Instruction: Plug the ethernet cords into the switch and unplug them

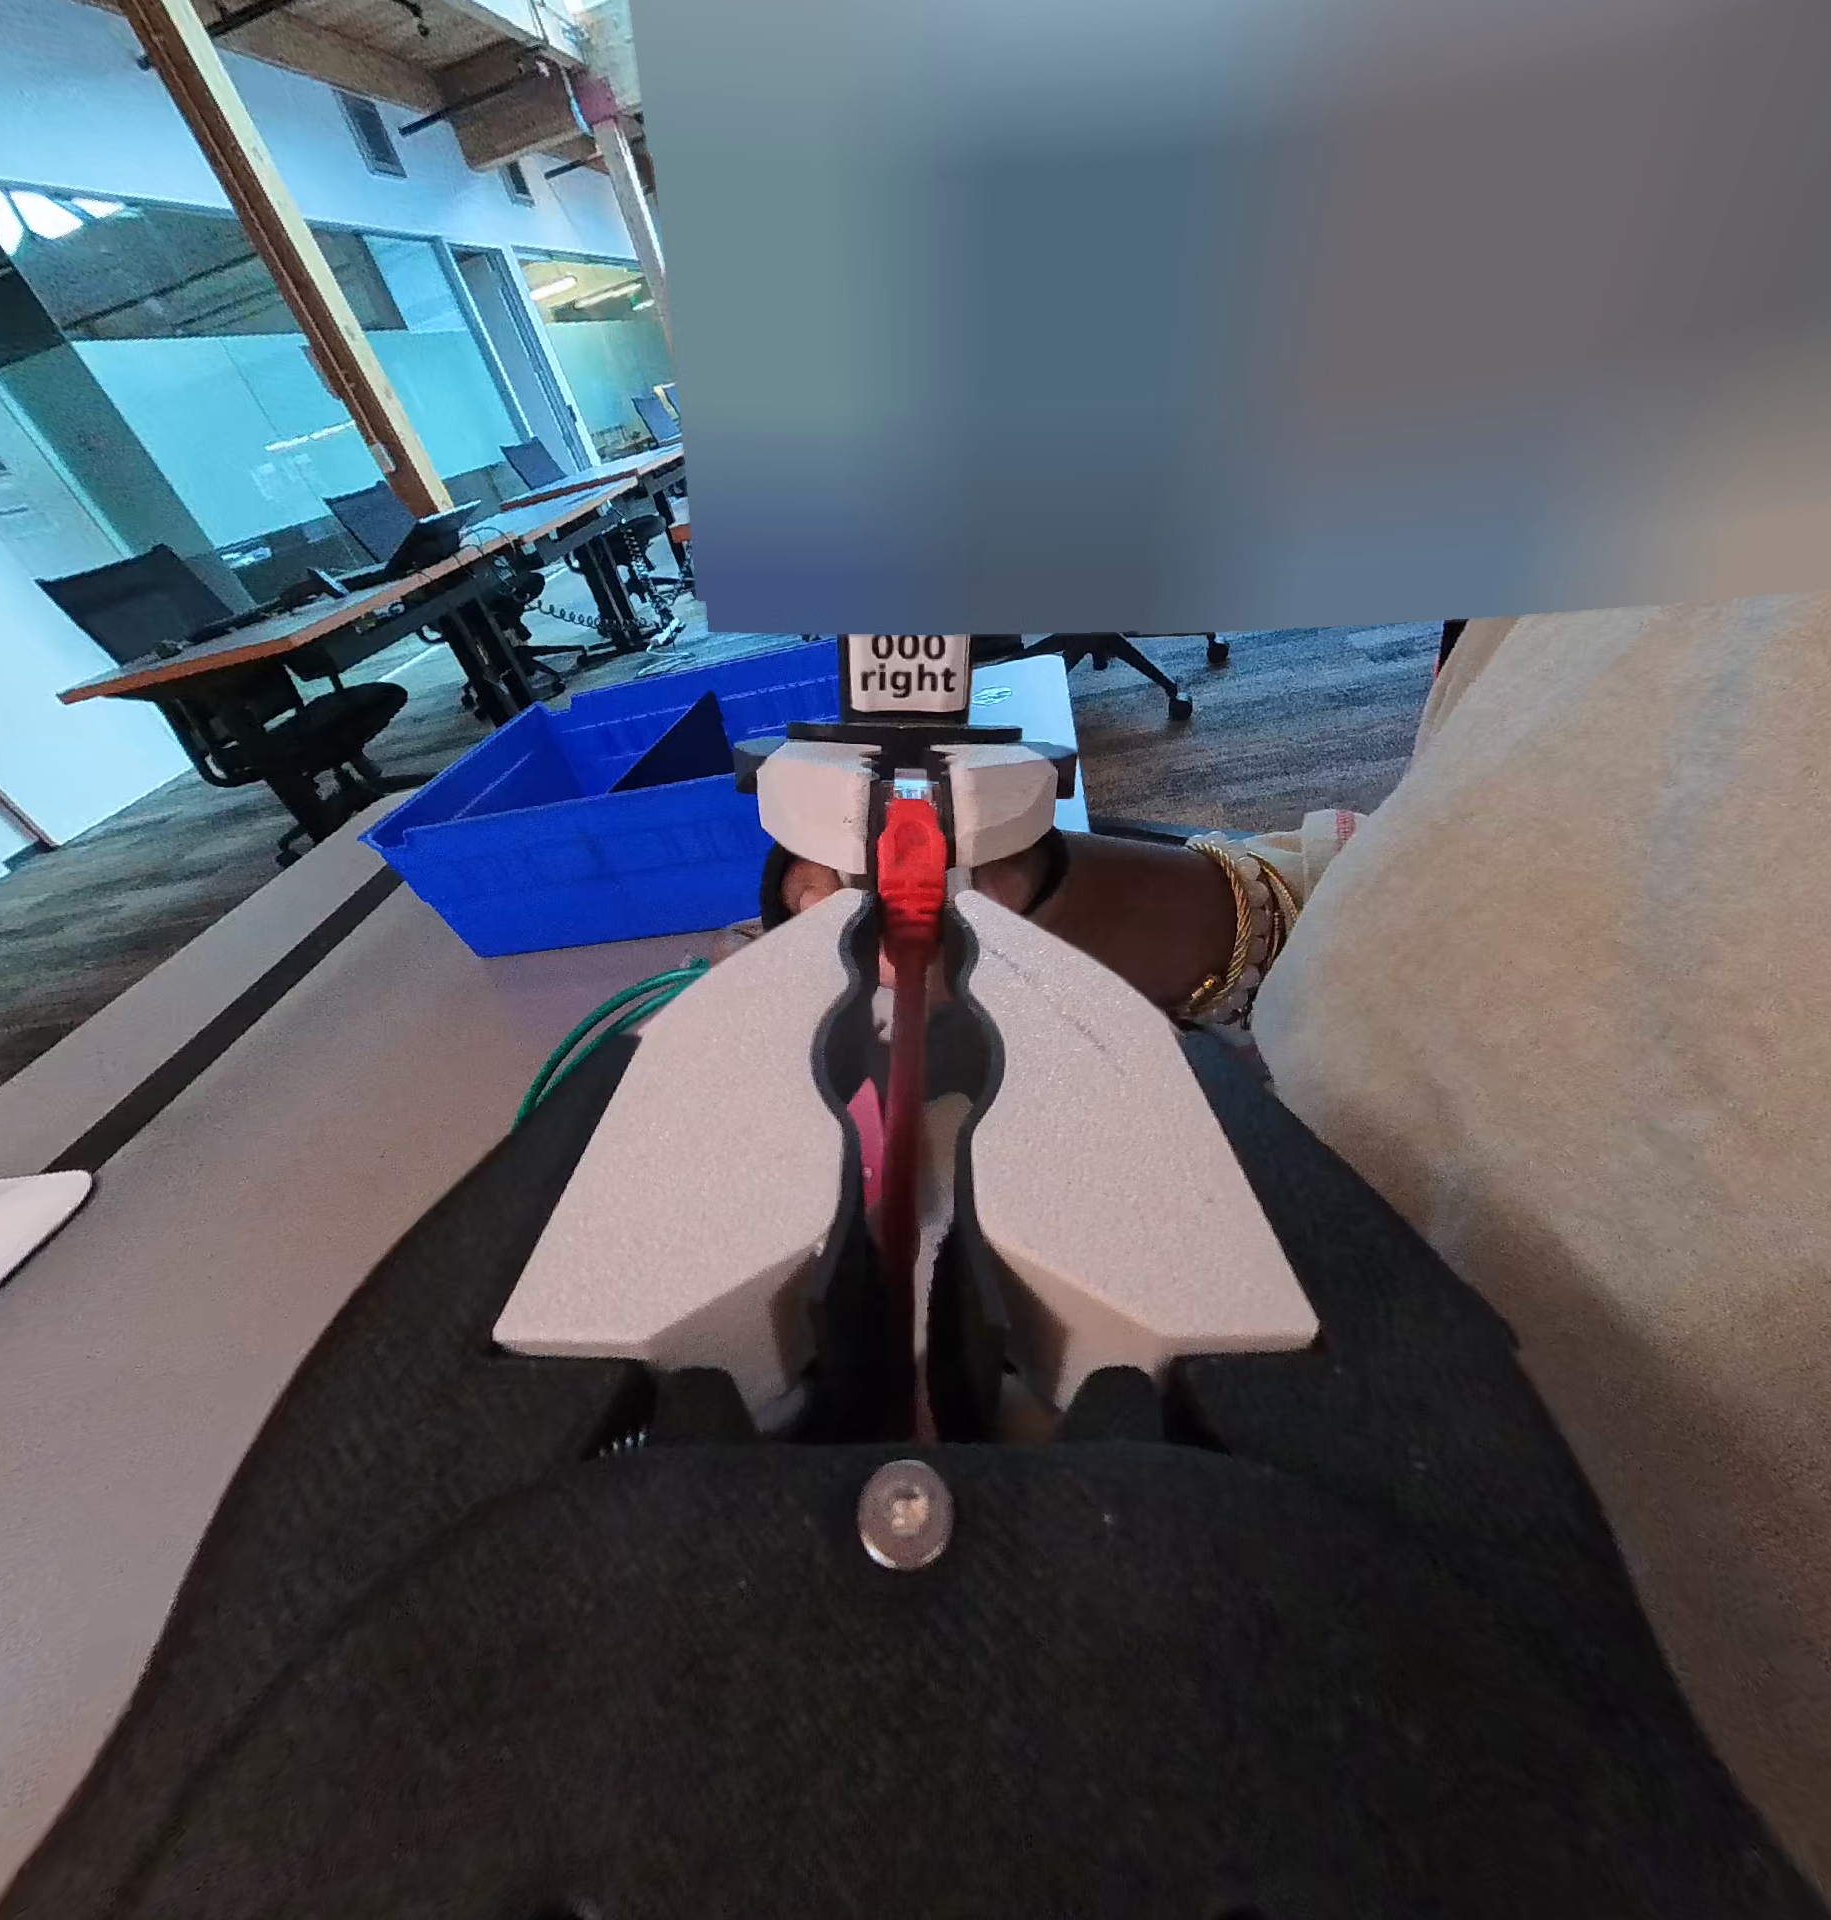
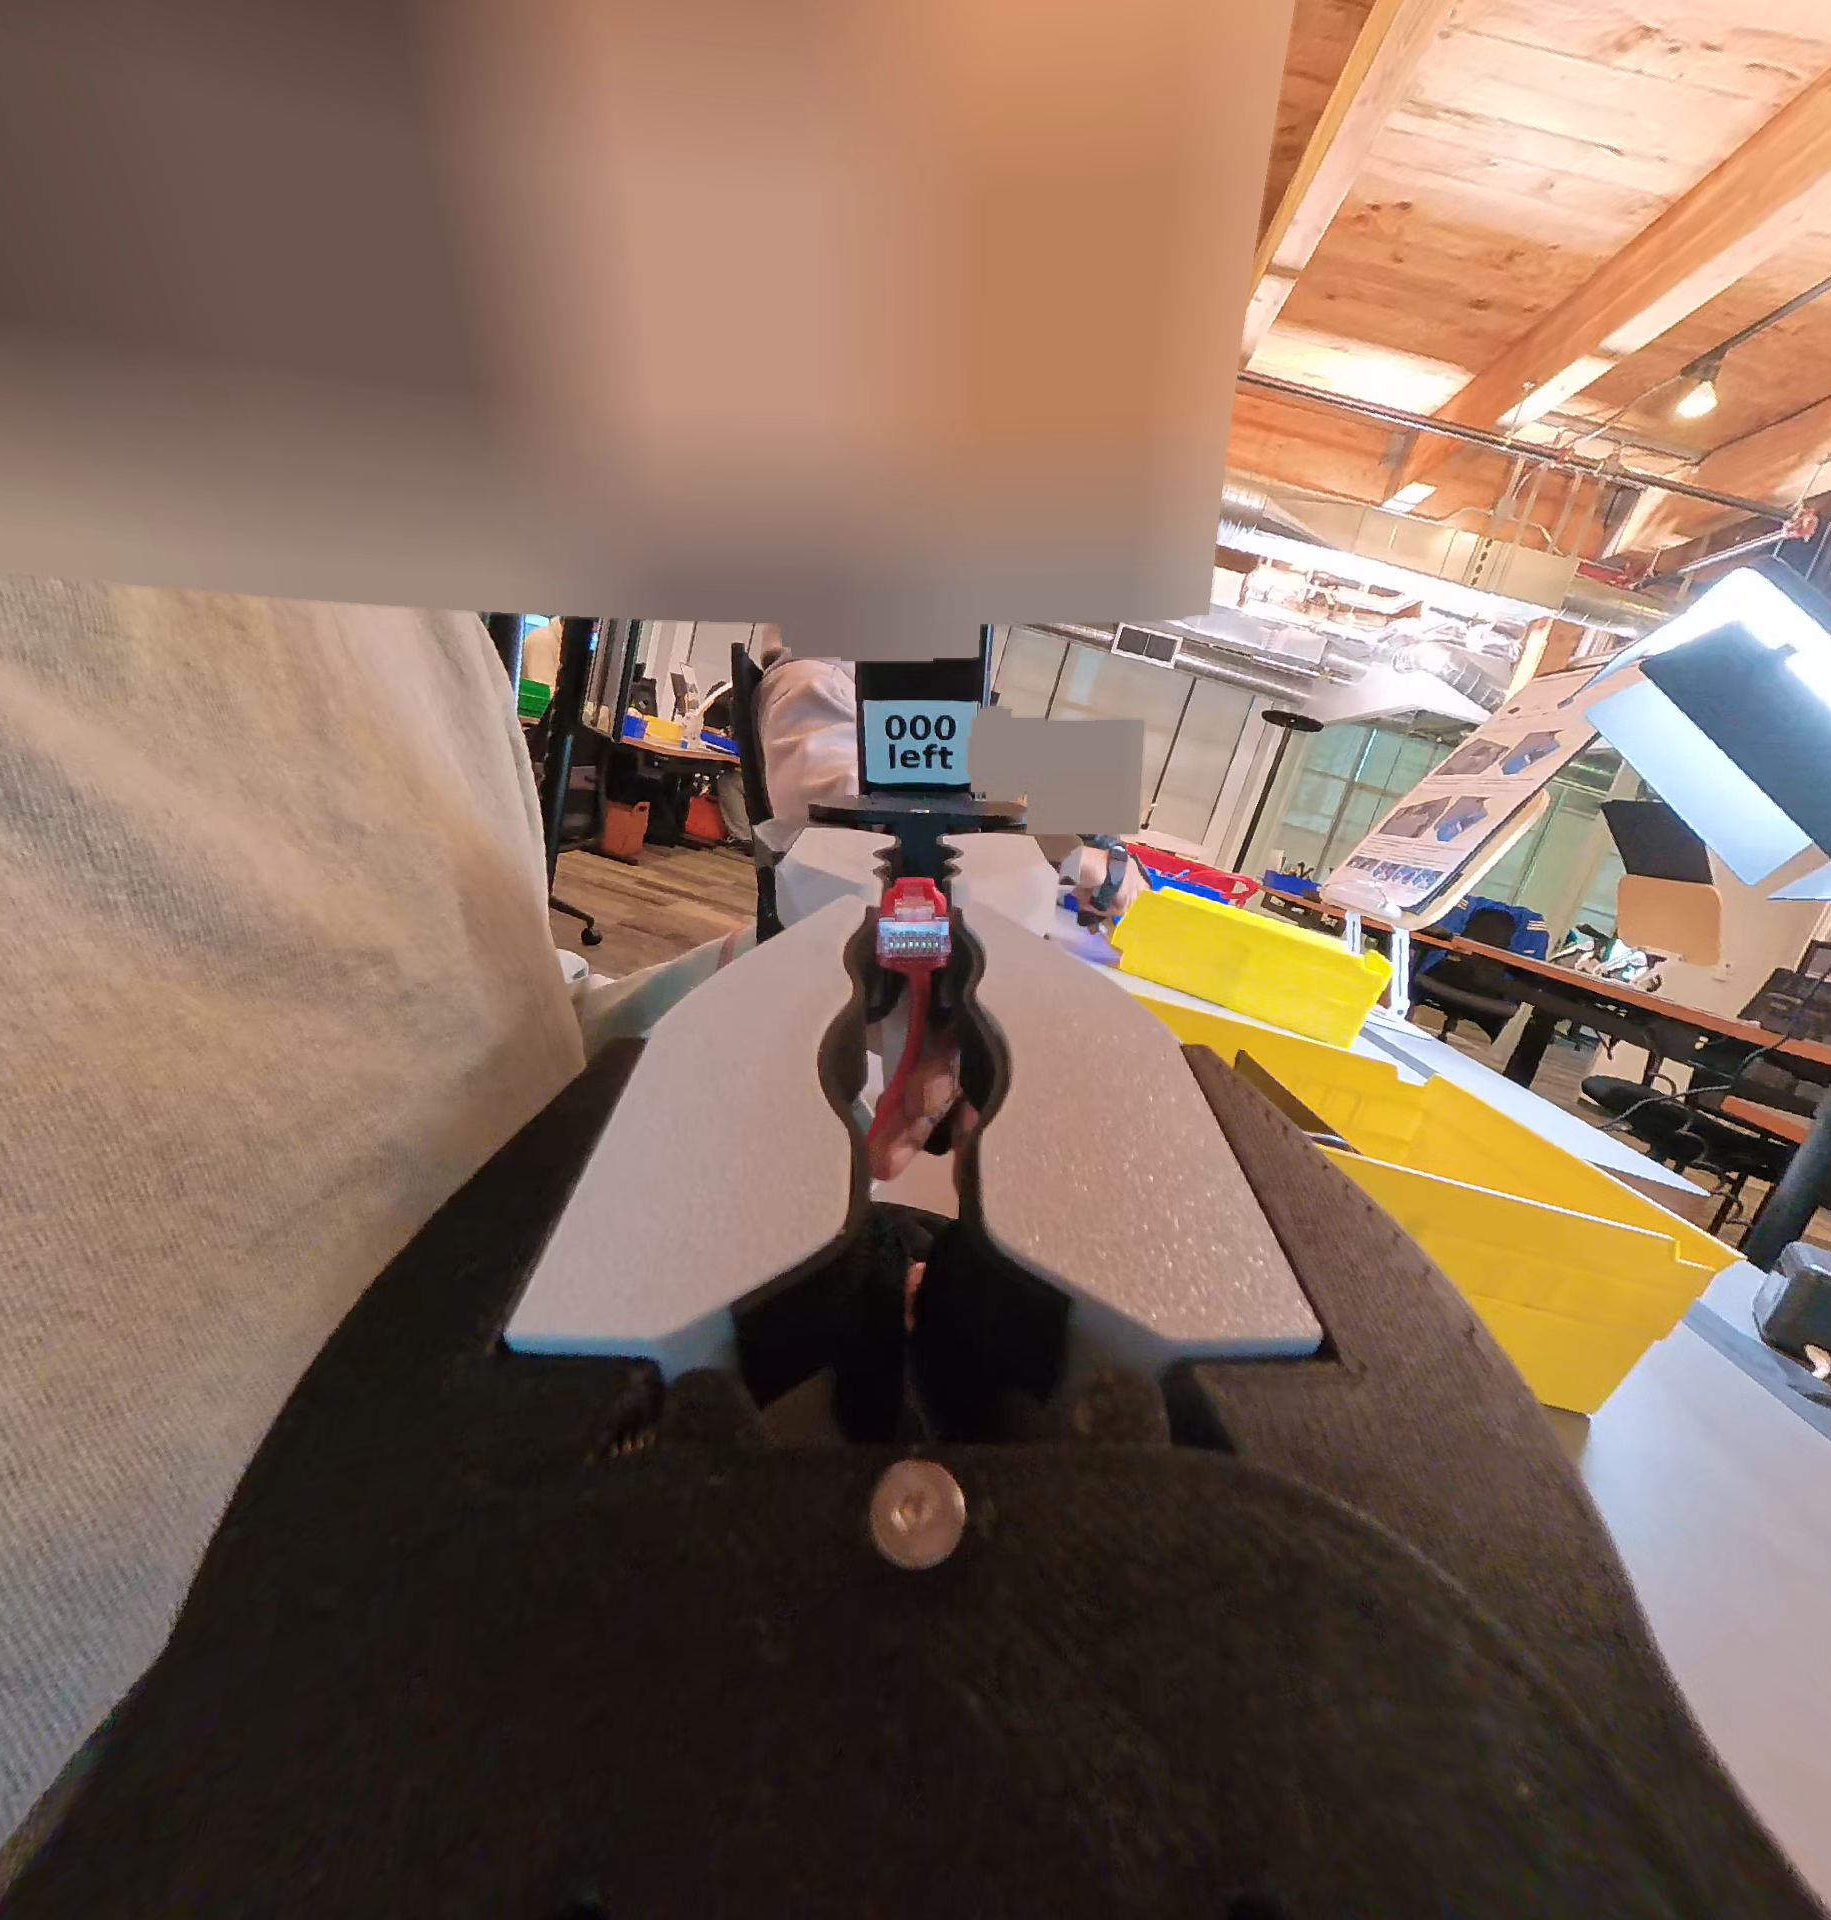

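A red ethernet cord (image 1: 903,1101) runs between the fingers of my left gripper (image 1: 908,914), which is shut on it just behind its red plug boot (image 1: 911,857). My right gripper (image 1: 906,800) faces the left one and is shut on the plug's clear tip. In the right wrist view the plug (image 2: 913,930) sits between my right gripper's (image 2: 916,935) fingertips, contacts toward the camera, with the left gripper (image 2: 916,862) right behind it. Both are held up above the table. The switch is not in view.
A green cable (image 1: 599,1029) lies on the grey table (image 1: 267,1195) near a blue bin (image 1: 578,842). Yellow bins (image 2: 1462,1195) stand at the right, with a small black device (image 2: 1815,1299) beside them. A beige sleeve (image 1: 1617,1143) is close by. Less than 4 cm separates the two grippers' tips.
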`<state>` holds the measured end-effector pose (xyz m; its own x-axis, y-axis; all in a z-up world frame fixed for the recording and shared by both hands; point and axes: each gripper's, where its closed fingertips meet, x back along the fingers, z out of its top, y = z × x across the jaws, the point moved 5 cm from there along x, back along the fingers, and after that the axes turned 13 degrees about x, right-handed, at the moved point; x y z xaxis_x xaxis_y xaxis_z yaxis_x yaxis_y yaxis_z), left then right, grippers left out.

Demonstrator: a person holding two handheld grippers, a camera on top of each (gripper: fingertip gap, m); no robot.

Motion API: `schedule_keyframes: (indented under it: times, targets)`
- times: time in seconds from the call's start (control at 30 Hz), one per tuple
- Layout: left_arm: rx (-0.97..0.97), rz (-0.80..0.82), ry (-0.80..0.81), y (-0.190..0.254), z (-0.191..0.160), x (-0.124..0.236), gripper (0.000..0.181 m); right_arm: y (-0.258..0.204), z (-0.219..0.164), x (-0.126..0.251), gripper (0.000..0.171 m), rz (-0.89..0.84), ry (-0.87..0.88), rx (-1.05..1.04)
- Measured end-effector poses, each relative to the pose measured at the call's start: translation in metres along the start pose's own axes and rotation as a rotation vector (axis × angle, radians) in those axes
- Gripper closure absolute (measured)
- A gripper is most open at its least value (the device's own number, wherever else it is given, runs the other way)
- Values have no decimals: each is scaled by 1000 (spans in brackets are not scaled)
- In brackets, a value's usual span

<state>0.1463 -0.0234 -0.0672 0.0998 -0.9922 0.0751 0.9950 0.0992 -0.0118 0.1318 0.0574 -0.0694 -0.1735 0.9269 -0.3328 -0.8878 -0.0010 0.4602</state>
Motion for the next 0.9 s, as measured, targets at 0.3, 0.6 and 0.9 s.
schedule_keyframes:
  times: [0.3, 0.6, 0.9]
  targets:
    - [-24, 85, -160, -4, -11, -2, 171, 2, -12, 8, 143, -8, -307, 89]
    - [-44, 39, -113, 0, -10, -3, 170, -4, -13, 7, 158, 42, -71, 42]
    - [-42, 36, -103, -1, -13, -5, 170, -3, -16, 10, 158, 44, -36, 14]
